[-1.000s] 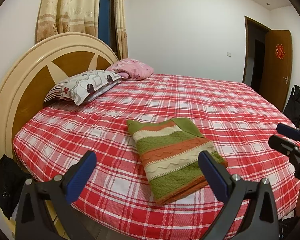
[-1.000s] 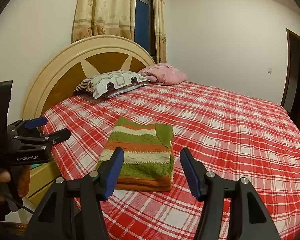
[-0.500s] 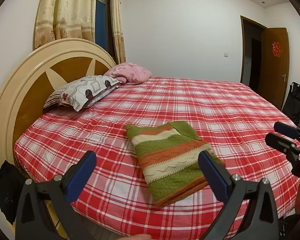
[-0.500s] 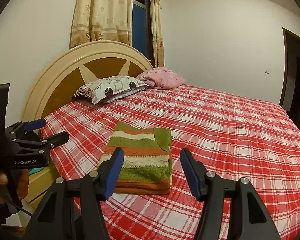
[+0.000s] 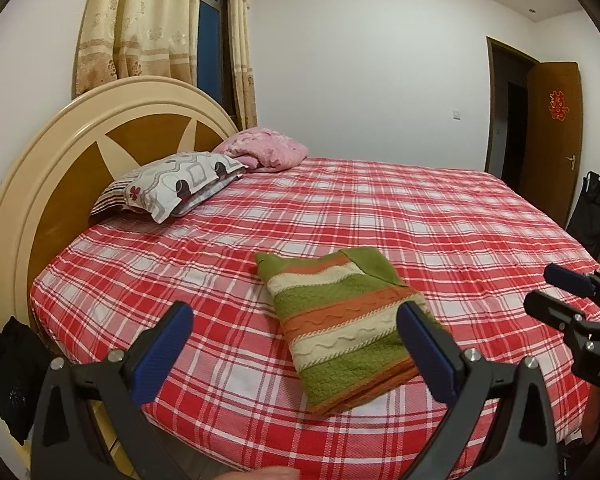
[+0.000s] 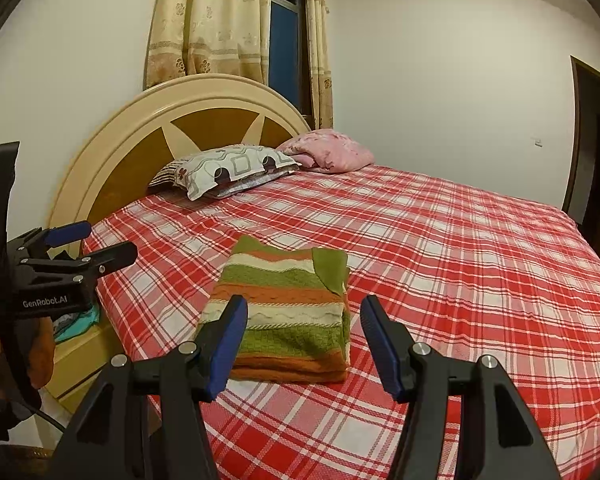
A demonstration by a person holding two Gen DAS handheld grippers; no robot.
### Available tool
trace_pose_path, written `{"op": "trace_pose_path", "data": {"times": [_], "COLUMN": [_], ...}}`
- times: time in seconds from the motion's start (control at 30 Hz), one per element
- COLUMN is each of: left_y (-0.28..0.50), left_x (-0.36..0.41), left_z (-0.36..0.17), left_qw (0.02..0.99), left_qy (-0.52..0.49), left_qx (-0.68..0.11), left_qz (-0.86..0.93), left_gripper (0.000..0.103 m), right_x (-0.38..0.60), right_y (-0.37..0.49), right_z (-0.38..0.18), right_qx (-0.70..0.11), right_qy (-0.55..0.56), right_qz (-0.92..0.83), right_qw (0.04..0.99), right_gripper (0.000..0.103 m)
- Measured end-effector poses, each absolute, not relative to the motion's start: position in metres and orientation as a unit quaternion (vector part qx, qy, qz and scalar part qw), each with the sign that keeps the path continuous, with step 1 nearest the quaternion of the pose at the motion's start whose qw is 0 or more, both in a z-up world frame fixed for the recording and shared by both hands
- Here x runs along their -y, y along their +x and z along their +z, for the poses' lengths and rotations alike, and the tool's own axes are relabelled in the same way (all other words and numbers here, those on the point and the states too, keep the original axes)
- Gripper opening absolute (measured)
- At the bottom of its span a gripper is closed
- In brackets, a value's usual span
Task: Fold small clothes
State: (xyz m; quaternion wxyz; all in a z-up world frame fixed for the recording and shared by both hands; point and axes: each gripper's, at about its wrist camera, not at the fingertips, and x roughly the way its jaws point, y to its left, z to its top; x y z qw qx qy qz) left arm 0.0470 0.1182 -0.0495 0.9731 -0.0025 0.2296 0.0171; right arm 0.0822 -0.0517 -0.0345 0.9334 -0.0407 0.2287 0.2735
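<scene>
left gripper: jaws wide, empty, sweater ahead and right of centre
sweater: folded, flat on bed near its front edge, long axis pointing away toward pillow
right gripper: jaws wide, empty, sweater dead ahead, judged nearer
obstructions: none near sweater; pillow, pink blanket well beyond
</scene>
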Motion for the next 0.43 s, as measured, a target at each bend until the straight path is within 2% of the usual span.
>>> {"op": "trace_pose_path", "data": {"times": [0.43], "left_y": [0.0481], "left_x": [-0.1200], "left_z": [-0.0522], "left_qw": [0.975], "left_qy": [0.007], "left_qx": [-0.218], "left_qz": [0.032], "left_gripper": [0.103], "right_x": [0.0491], "right_y": [0.0789], "right_z": [-0.0378], "right_qx": [-0.229], "right_qy": [-0.042], "right_qz": [0.279], "right_qw": [0.932], "right_gripper": [0.060]}}
